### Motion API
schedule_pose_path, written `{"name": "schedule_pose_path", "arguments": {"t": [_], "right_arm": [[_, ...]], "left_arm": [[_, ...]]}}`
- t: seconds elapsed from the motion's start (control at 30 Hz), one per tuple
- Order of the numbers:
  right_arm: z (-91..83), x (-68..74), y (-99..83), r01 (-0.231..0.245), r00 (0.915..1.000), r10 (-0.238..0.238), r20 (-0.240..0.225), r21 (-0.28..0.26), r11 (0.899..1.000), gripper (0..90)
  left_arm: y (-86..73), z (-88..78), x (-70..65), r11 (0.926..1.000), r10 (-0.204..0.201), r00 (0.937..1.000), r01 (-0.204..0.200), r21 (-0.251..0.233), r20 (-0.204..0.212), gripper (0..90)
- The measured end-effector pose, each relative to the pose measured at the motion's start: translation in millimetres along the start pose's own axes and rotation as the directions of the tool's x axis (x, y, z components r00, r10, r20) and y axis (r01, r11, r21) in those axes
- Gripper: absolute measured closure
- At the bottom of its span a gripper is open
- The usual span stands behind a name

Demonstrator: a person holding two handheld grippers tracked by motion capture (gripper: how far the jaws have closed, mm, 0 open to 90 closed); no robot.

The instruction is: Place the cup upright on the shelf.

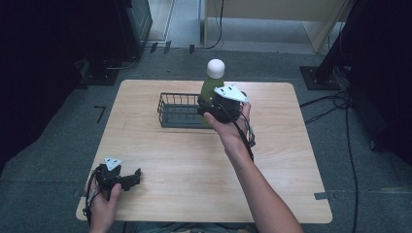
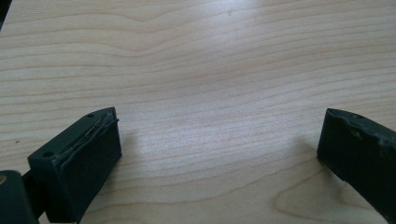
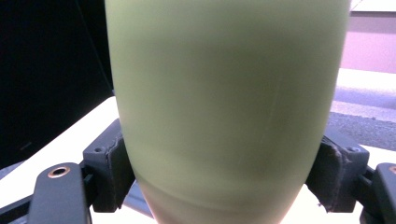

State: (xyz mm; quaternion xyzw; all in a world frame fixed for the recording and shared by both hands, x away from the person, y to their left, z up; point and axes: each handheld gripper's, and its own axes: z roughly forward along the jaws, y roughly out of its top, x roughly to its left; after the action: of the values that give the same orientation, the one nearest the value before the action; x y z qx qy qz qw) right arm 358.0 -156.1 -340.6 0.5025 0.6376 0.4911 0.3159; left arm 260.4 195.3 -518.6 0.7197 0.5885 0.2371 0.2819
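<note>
Right tool (image 1: 209, 108), held above the far half of the pale wooden counter (image 1: 194, 165), clamped on the lower body of an upright pale-green bottle with a rounded white cap (image 1: 213, 77). The bottle stands clear of the counter at the right end of the black wire basket (image 1: 177, 110); hand and tool hide its base. In the right tool's own view the bottle (image 3: 224, 107) is cut off above and below, its surface plain, with no label or writing legible. Left tool (image 1: 130, 178) rests near the counter's front left corner, jaws wide apart over bare wood.
</note>
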Motion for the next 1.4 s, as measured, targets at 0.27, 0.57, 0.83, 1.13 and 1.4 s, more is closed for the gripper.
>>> {"name": "schedule_pose_path", "arguments": {"t": [0.27, 0.57, 0.83, 1.13, 1.4], "right_arm": [[21.6, -3.9, 8.4, -0.012, 0.9996, 0.012, 0.027, 0.000, 1.000, 20.9], [42.9, -5.1, 16.8, -0.020, 0.9989, 0.021, 0.041, -0.006, 1.000, 20.9], [62.0, -8.8, 17.6, -0.030, 0.9980, 0.030, 0.056, 0.005, 1.000, 20.9], [78.7, -8.5, 8.1, -0.024, 0.9978, 0.021, 0.063, 0.045, 0.999, 20.8], [87.7, -11.5, -1.9, -0.020, 0.9975, 0.015, 0.069, 0.075, 0.997, 20.8]], "left_arm": [[0.0, 0.0, 0.0, 1.0000, 0.001, 1.0000, -0.001, 0.000, 0.000, 0.0], [0.0, 0.0, -0.1, 1.0000, 0.002, 1.0000, -0.002, 0.000, 0.002, 0.0], [0.0, 0.0, -0.2, 1.0000, 0.003, 1.0000, -0.003, 0.000, 0.003, 0.0], [0.0, -0.1, -0.3, 1.0000, 0.006, 1.0000, -0.006, 0.001, 0.005, 0.0], [0.1, -0.1, -0.4, 1.0000, 0.007, 1.0000, -0.007, 0.002, 0.007, 0.0]]}}
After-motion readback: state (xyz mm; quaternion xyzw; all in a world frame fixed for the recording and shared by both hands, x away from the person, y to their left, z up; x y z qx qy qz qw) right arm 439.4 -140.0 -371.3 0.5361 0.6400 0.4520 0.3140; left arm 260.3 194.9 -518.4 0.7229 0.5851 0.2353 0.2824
